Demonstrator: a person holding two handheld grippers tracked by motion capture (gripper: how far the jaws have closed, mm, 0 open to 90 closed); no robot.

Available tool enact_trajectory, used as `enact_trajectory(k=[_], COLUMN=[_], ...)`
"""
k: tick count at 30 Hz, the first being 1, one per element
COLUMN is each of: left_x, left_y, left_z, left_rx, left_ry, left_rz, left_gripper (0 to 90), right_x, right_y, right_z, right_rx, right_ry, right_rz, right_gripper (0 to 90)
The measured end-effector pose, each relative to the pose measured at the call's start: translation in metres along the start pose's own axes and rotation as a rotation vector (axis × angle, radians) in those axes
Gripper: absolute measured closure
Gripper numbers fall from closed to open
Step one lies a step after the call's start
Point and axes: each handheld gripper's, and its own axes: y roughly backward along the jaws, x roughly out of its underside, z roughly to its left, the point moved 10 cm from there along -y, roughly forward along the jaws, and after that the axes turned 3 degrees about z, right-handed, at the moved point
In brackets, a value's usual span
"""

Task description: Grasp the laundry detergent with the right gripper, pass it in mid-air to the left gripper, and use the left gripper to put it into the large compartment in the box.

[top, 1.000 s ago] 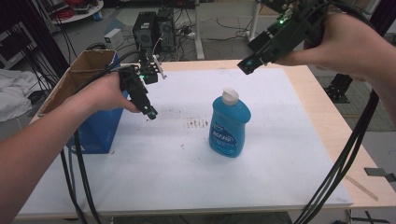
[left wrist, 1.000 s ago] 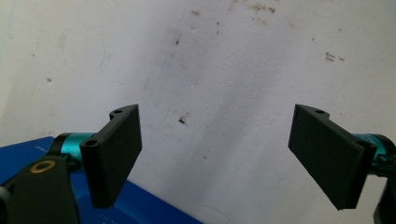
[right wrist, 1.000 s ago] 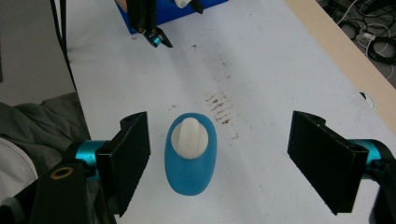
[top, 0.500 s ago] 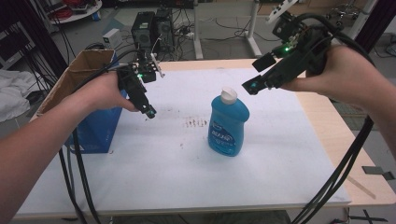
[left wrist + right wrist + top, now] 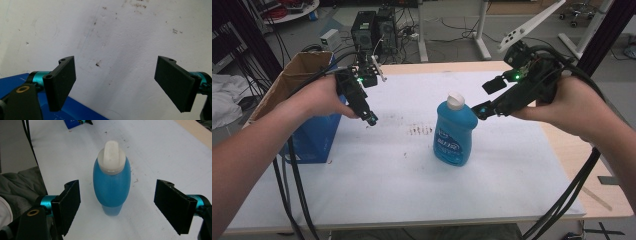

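A blue dish-soap bottle (image 5: 453, 136) with a white cap (image 5: 455, 100) stands upright near the middle of the white table (image 5: 402, 195). My right gripper (image 5: 488, 98) hovers just right of the cap, open, jaws pointing at the bottle's neck without touching it. In the right gripper view the bottle (image 5: 112, 183) stands ahead between the wide-apart jaws of that gripper (image 5: 119, 203), apart from both pads. My left gripper (image 5: 370, 119) hangs over the table beside a blue box, tilted down. The left gripper view shows it (image 5: 115, 82) open with bare stained table between the jaws.
A cardboard box with a blue side (image 5: 314, 137) stands at the table's left edge, right by my left hand. Brown specks (image 5: 419, 130) mark the sheet left of the bottle. Computer towers (image 5: 374, 27) and cables lie beyond the far edge. Bare wood (image 5: 577, 150) borders the right side.
My right gripper has come down and leftward from above the far right corner to the level of the bottle's cap. The left gripper and the bottle have stayed put.
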Motion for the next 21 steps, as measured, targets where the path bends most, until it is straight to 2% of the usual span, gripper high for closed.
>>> enact_trajectory(k=[15, 21], left_x=[-0.001, -0.002], left_y=[0.001, 0.001], left_z=[-0.001, -0.002], left_rx=[0.003, 0.002], left_ry=[0.004, -0.002], left_rz=[-0.005, -0.004], left_gripper=[17.5, 17.5], right_x=[0.026, 0.032], right_y=[-0.034, -0.049], right_z=[0.005, 0.007], right_rx=[-0.008, -0.007], right_ry=[-0.035, -0.033], right_rz=[0.018, 0.028], right_gripper=[20.7, 20.7])
